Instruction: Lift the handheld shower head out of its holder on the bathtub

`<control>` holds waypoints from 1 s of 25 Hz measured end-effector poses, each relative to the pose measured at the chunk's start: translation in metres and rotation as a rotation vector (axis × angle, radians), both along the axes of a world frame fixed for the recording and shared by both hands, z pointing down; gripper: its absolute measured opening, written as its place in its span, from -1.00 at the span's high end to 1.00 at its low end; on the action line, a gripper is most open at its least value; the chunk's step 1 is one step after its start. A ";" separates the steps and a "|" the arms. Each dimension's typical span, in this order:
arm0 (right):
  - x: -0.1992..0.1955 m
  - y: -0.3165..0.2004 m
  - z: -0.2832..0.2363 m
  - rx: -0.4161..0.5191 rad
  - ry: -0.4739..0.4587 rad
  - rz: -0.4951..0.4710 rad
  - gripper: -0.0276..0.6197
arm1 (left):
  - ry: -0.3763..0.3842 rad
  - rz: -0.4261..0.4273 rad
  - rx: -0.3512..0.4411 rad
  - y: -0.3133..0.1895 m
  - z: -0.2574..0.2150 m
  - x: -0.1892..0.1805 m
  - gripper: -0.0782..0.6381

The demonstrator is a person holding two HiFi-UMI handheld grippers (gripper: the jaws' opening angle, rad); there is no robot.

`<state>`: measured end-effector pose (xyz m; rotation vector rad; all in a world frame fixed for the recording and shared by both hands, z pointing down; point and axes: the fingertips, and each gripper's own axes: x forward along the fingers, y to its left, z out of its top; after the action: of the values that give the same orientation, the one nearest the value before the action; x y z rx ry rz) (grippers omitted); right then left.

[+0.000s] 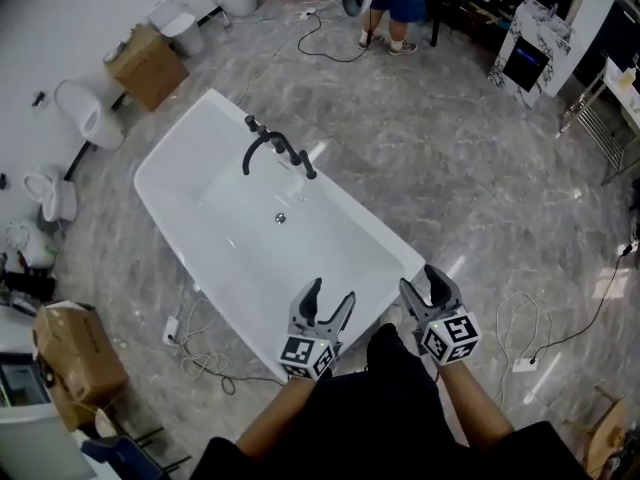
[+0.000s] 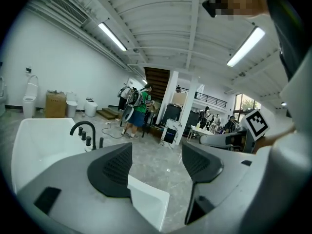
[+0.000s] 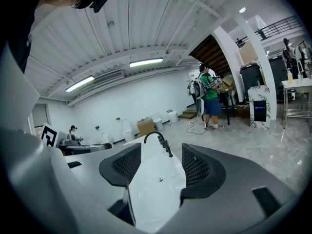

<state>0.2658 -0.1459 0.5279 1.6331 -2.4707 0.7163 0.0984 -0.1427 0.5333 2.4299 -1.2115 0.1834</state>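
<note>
A white bathtub (image 1: 394,253) lies slantwise on the grey floor. On its far rim stands a black faucet set (image 1: 270,147) with an arched spout and a row of short black fittings. The slim black piece at the row's right end (image 1: 308,169) looks like the handheld shower head in its holder. Both grippers hover at the tub's near end, far from the faucet. My left gripper (image 1: 332,293) is open and holds nothing. My right gripper (image 1: 420,280) is open and holds nothing too. The faucet (image 2: 83,131) shows left of the left jaws, and the faucet (image 3: 159,139) shows between the right jaws.
Cardboard boxes (image 1: 148,65) and toilets (image 1: 84,113) line the left wall. Cables and a power strip (image 1: 172,329) lie on the floor left of the tub. More cable (image 1: 520,340) lies at the right. A person (image 1: 395,3) stands at the far side.
</note>
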 end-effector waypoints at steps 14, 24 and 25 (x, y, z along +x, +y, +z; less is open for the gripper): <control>0.017 -0.062 0.008 -0.008 -0.005 -0.142 0.20 | 0.022 -0.163 -0.008 -0.039 0.001 0.015 -0.04; 0.023 -0.082 0.017 -0.010 0.060 -0.181 0.20 | 0.025 -0.206 -0.026 -0.047 0.019 0.022 -0.04; 0.020 -0.082 0.018 -0.012 0.062 -0.182 0.20 | 0.023 -0.210 -0.028 -0.049 0.023 0.019 -0.04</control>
<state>0.2859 -0.2275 0.5457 1.3812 -2.5231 0.6443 0.1178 -0.1921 0.5559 2.2556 -1.4327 0.1096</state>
